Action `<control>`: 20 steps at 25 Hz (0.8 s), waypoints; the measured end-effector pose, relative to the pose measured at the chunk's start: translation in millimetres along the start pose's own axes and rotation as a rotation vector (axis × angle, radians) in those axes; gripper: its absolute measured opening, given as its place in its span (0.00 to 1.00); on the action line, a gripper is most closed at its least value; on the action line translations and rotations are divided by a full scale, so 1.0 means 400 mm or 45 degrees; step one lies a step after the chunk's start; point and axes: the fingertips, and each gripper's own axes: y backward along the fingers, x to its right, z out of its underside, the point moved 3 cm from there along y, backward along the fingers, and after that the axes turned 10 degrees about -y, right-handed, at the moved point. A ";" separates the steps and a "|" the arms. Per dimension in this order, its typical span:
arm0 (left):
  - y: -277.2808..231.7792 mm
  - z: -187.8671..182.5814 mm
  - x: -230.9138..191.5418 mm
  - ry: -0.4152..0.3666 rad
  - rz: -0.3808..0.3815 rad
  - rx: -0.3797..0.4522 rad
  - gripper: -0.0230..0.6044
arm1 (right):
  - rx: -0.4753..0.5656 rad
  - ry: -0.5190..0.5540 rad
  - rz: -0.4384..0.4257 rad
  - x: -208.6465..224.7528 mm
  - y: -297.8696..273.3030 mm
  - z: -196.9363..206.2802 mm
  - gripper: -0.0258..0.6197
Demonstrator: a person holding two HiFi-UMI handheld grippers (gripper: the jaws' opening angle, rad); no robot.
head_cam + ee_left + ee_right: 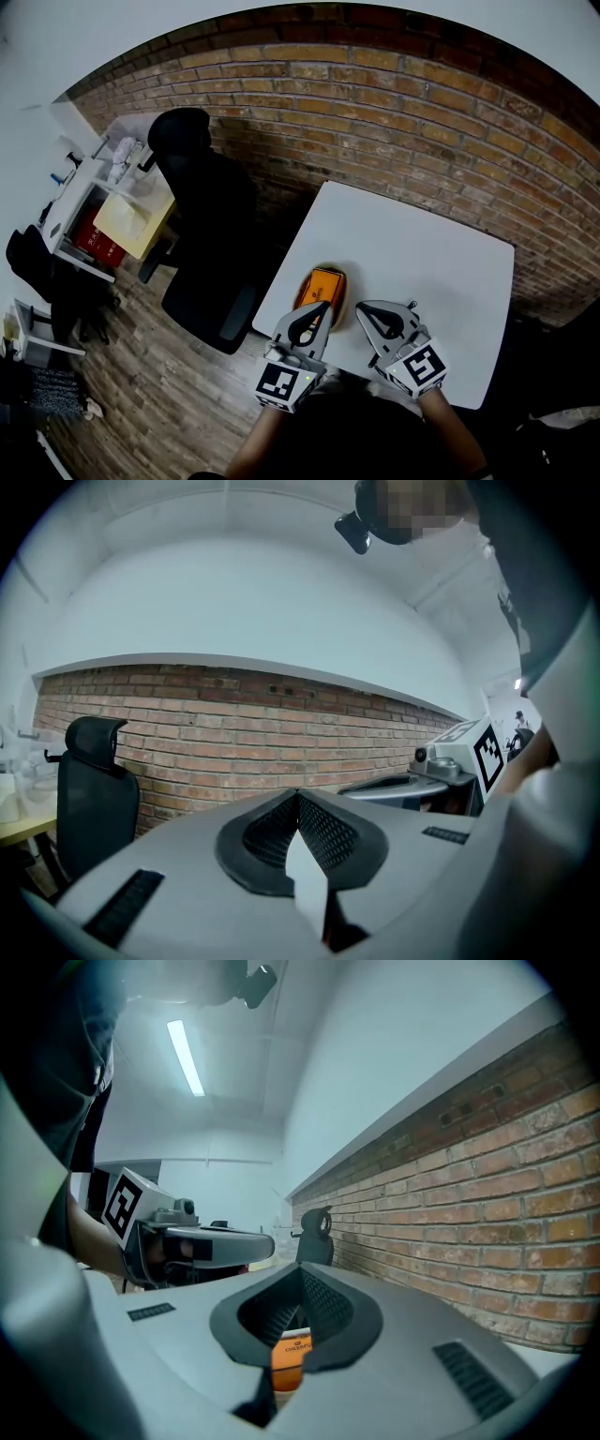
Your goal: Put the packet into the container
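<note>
Head view with both gripper views. A brick wall (394,103) backs a white table (422,253); a black chair (211,234) stands off the table's left edge. The left gripper (324,306) and right gripper (362,307) are held side by side over the near edge, both pointing roughly level toward the wall. Beneath their tips, at the near-left corner, sits a brown oval container (348,286) with the orange packet (322,283) lying flat inside it; the packet's long axis appears to run from the near edge toward the wall. In the head view the left gripper's tips overlap the packet, so the left hand is judged the nearer; the right gripper's tips lie just right of the container's rim. The left gripper view shows the jaws pressed together with nothing between them, only wall and chair ahead. The right gripper view shows the same, pads meeting on nothing, with the packet (292,1352) seen below and ahead of them, apart. The packet already rests in the container, so the task reads as complete; neither gripper touches either object.
</note>
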 end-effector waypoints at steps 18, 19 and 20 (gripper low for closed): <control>-0.025 0.010 0.012 -0.024 0.014 -0.010 0.05 | 0.028 -0.001 -0.033 0.005 -0.003 -0.025 0.04; -0.026 0.009 0.014 -0.015 0.013 -0.009 0.05 | 0.028 0.000 -0.035 0.005 -0.002 -0.025 0.04; -0.026 0.009 0.015 -0.007 0.013 -0.007 0.05 | 0.028 0.000 -0.038 0.004 -0.002 -0.025 0.04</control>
